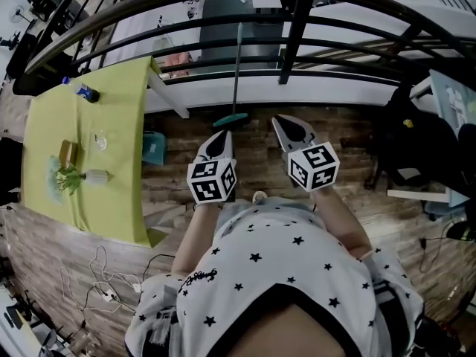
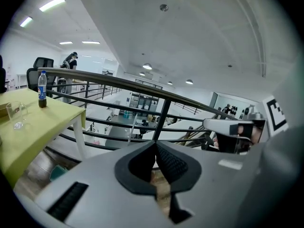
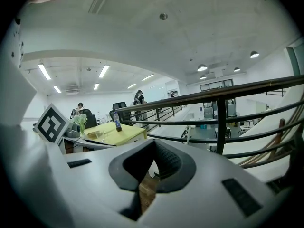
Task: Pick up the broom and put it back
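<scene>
Head view: past table (image 1: 126, 125) at left, left gripper (image 1: 224, 134) shut, empty. Just beyond, broom (image 1: 236, 80) leaning on railing (image 1: 292, 36), apparently untouched; right gripper (image 1: 280, 123) shut too, holding nothing. Yet to grasp and put back.

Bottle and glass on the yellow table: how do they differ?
The bottle is taller and slimmer than the glass. The bottle has a blue cap and dark liquid; the glass is clear. The bottle stands nearer the railing than the glass. Both stand upright on the table.
</scene>
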A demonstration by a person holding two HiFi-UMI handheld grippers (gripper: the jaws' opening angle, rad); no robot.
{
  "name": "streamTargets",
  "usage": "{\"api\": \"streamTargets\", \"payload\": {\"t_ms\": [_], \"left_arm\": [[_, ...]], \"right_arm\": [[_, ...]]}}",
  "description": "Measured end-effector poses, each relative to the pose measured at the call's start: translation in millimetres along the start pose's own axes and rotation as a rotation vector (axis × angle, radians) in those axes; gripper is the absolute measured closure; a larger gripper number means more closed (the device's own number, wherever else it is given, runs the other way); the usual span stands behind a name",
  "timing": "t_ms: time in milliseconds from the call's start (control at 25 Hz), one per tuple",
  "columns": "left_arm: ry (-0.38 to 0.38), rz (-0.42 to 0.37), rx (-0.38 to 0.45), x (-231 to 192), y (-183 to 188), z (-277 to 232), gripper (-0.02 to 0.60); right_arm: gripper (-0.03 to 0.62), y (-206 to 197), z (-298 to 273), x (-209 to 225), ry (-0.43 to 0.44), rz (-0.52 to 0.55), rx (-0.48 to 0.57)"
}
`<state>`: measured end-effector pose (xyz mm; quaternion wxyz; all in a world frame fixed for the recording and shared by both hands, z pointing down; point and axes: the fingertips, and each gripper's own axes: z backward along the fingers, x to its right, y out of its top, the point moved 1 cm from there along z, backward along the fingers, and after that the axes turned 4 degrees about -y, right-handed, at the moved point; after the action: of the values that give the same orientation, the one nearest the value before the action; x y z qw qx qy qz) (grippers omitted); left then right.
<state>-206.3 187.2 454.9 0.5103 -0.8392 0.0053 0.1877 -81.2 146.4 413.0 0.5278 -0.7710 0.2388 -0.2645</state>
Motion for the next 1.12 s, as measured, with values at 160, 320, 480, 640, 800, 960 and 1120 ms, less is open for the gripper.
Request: {"api": "streamTargets", "payload": {"t_ms": [160,320,480,640,800,960,1120], "left_arm": [[0.012,0.003,-0.010,-1.5,0.9,-9.0,0.569],[0.011,0.008,-0.023,-4.1,-1.5,-18.6,0.569],[0.007,0.011,-0.031,-9.6,0.0,-34.7,0.569],[-0.003,0.019,-0.036,-15.0,8.3,-57.5,0.569],[-0.013,0.013,-0.040,-21.2,19.7,-84.8,0.569],[-0.027,0.014,-0.051,-28.7,27.9,-113.6,0.569],[-0.031,0.012,-0.064,-39.9,37.7,-141.7,0.569]], "right_arm": [[0.600,1.0,-5.3,7.0,0.005,-0.013,-0.001],[0.600,-0.8,-9.0,11.8,0.002,-0.023,-0.002],[0.600,0.5,-14.5,20.3,-0.007,-0.037,0.002],[0.600,3.1,-23.8,36.7,-0.025,-0.043,-0.002],[0.600,9.5,-39.9,57.2,-0.047,-0.048,0.002],[0.600,12.7,-61.6,74.1,-0.059,-0.049,-0.005],[0.600,16.9,-86.4,88.8,-0.060,-0.050,-0.011]]}}
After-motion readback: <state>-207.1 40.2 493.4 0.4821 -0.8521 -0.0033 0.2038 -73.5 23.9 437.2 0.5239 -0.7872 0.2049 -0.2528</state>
